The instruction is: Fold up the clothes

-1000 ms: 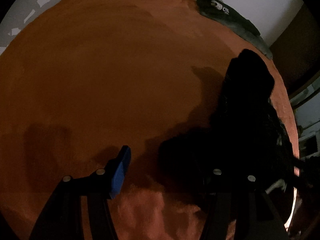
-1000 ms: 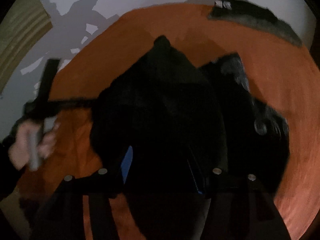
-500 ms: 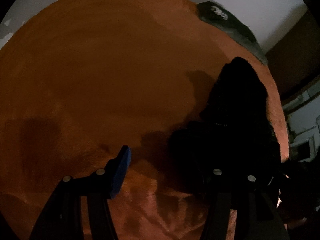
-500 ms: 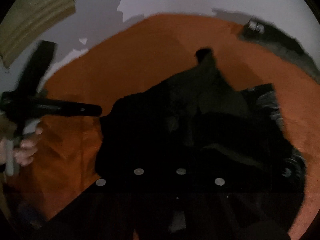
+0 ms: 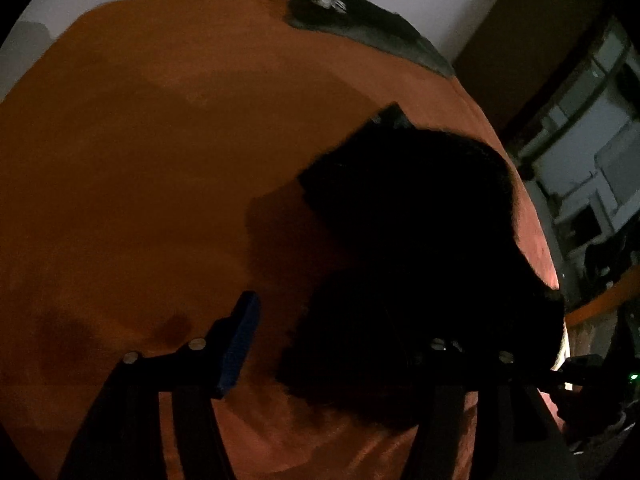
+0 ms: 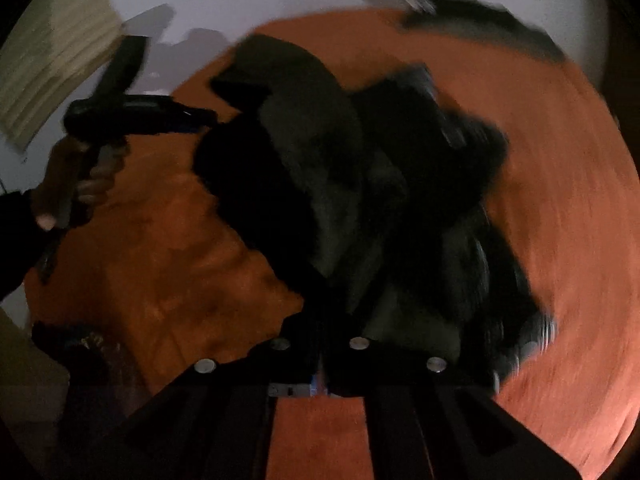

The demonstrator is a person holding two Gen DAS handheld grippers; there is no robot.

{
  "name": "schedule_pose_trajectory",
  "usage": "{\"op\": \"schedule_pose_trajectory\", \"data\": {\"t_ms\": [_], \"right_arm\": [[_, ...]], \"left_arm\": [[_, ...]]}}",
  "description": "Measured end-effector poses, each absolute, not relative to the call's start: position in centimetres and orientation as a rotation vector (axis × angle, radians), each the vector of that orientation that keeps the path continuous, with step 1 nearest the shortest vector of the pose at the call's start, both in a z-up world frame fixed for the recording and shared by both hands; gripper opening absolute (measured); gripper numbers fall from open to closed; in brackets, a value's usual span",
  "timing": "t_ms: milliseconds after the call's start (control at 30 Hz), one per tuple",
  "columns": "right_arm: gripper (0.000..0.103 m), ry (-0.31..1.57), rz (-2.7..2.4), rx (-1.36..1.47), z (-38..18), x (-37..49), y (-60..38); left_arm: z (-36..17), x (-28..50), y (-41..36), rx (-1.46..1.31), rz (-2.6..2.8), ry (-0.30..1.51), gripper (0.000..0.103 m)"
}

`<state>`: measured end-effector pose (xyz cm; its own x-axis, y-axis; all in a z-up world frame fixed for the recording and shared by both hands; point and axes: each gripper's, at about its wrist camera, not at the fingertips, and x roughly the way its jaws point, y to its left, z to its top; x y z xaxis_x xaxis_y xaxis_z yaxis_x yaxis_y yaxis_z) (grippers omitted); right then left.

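Note:
A black garment [image 6: 360, 200] lies bunched on the orange cloth surface [image 6: 560, 240]. My right gripper [image 6: 320, 336] is shut on its near edge, and the fabric rises in folds from the fingertips. In the left wrist view the same garment [image 5: 420, 240] fills the right side. My left gripper [image 5: 340, 320] hovers over its edge with jaws opening. Its blue-padded left finger [image 5: 240, 344] is over bare orange cloth, and the other finger is lost against the dark fabric. No pad presses on the cloth. In the right wrist view a hand [image 6: 88, 184] holds the left gripper [image 6: 192, 118] beyond the garment's left side.
A second dark grey garment [image 5: 360, 28] lies at the far edge of the orange surface [image 5: 160, 160], against a white wall. Shelving [image 5: 580, 160] stands off the right edge. A pale blind [image 6: 52, 48] hangs at the left, and a dark object [image 6: 80, 344] sits near the surface's left corner.
The right jaws went from open to shut on the garment's edge and pulled it, bunching it up. The left gripper drew away from the garment and rose, still open.

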<state>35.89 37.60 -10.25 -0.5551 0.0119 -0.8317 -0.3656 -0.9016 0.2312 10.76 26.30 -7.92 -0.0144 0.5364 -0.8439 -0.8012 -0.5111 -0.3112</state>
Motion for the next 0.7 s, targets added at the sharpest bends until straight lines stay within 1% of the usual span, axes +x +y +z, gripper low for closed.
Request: {"op": "schedule_pose_trajectory", "data": {"t_ms": [100,133,233,267,333,367,400,467,533,567,600,633,667,700], "right_arm": [[0.0,0.597,2.435,-1.37,-11.6,38.1,37.9],[0.0,0.646,2.409,-1.361,-11.8,38.7,38.2],[0.0,0.761,2.408,-1.309,-11.1,38.8,39.4],[0.001,0.754,2.436,-1.28,-10.4,38.2,39.6],[0.01,0.733,2.488,-1.242,-9.1,36.7,39.5],[0.027,0.719,2.513,-1.23,-8.5,35.8,39.3],[0.051,0.709,2.541,-1.217,-7.9,34.8,39.0],[0.071,0.742,2.614,-1.189,-7.0,32.7,38.3],[0.071,0.768,2.657,-1.189,-6.6,30.8,37.5],[0.071,0.758,2.666,-1.207,-6.6,29.7,36.9],[0.071,0.748,2.673,-1.223,-6.6,28.5,36.4],[0.071,0.741,2.676,-1.231,-6.7,27.7,35.9],[0.07,0.734,2.68,-1.238,-6.7,26.9,35.4],[0.069,0.728,2.685,-1.242,-6.7,26.1,34.9]], "left_arm": [[-7.3,12.3,27.4,-1.203,1.664,0.369,0.063],[-7.4,13.0,27.7,-1.174,1.657,0.402,0.063],[-8.1,14.5,28.3,-1.118,1.678,0.485,0.063],[-8.5,14.6,28.2,-1.121,1.691,0.495,0.063],[-9.2,14.1,28.6,-1.146,1.704,0.485,0.063],[-9.6,13.9,28.8,-1.157,1.711,0.48,0.063],[-9.7,13.7,28.9,-1.162,1.724,0.467,0.063],[-10.2,13.5,29.3,-1.164,1.749,0.451,0.063],[-11.0,13.3,29.8,-1.155,1.763,0.419,0.062],[-11.2,13.3,29.7,-1.16,1.76,0.404,0.053],[-11.4,13.2,29.7,-1.166,1.756,0.389,0.036],[-11.6,13.2,29.6,-1.171,1.753,0.375,0.028],[-11.3,13.4,29.2,-1.154,1.764,0.379,0.016],[-11.1,13.6,28.9,-1.137,1.775,0.384,0.009]]}}
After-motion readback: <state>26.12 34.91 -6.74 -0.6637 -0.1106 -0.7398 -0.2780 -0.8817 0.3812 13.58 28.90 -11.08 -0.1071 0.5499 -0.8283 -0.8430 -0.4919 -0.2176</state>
